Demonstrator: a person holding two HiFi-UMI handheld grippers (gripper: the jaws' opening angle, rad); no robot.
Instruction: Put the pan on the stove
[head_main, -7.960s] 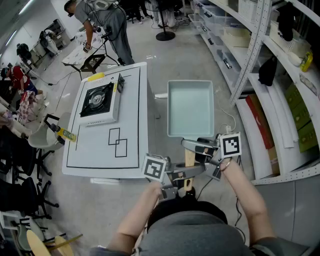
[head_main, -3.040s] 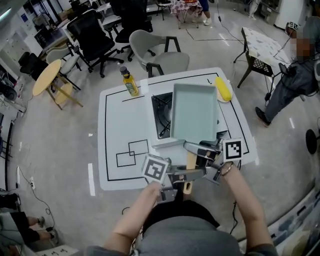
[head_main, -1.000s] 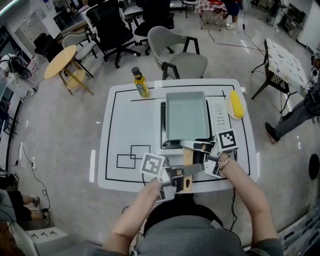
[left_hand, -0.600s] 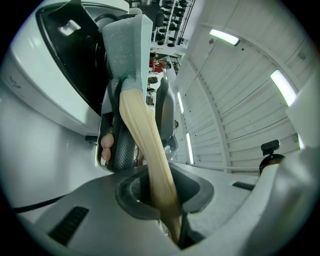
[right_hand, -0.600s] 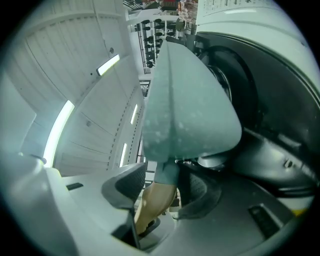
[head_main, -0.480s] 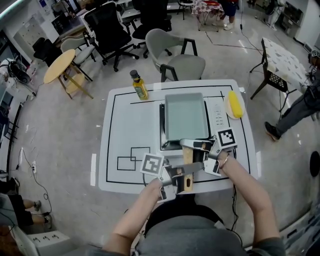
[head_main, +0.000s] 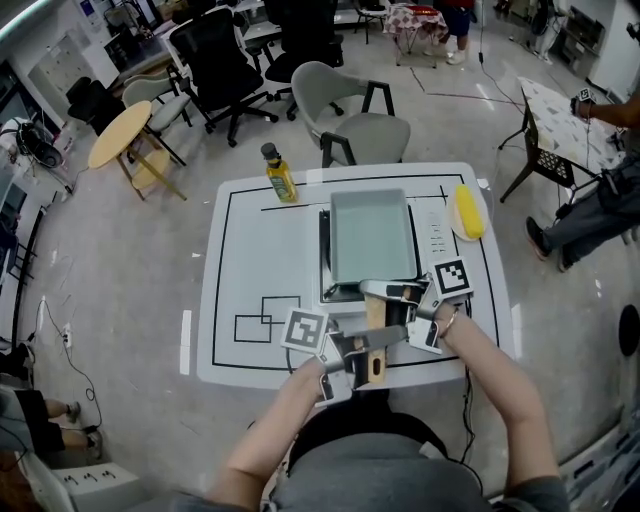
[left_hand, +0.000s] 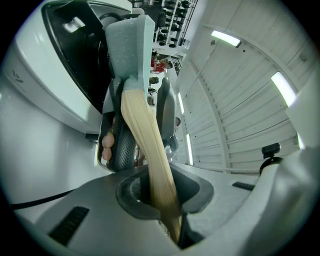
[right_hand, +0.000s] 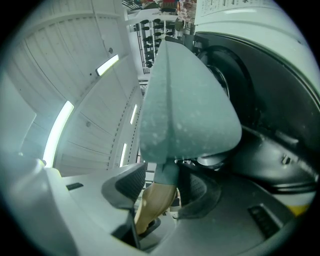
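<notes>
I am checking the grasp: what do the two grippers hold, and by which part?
Both hold the pan by its wooden handle: right gripper near the pan, left gripper farther back.

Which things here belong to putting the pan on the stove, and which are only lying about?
For the job: pan, its handle, stove, left tongs and right tongs, both shut on the handle.
Lying about: oil bottle, yellow item, grey chair.

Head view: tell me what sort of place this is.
Probably an open office or lab rigged for demonstrations, not a kitchen: rolling office chairs, a round wooden table, and a portable stove on a white table marked with black lines.
</notes>
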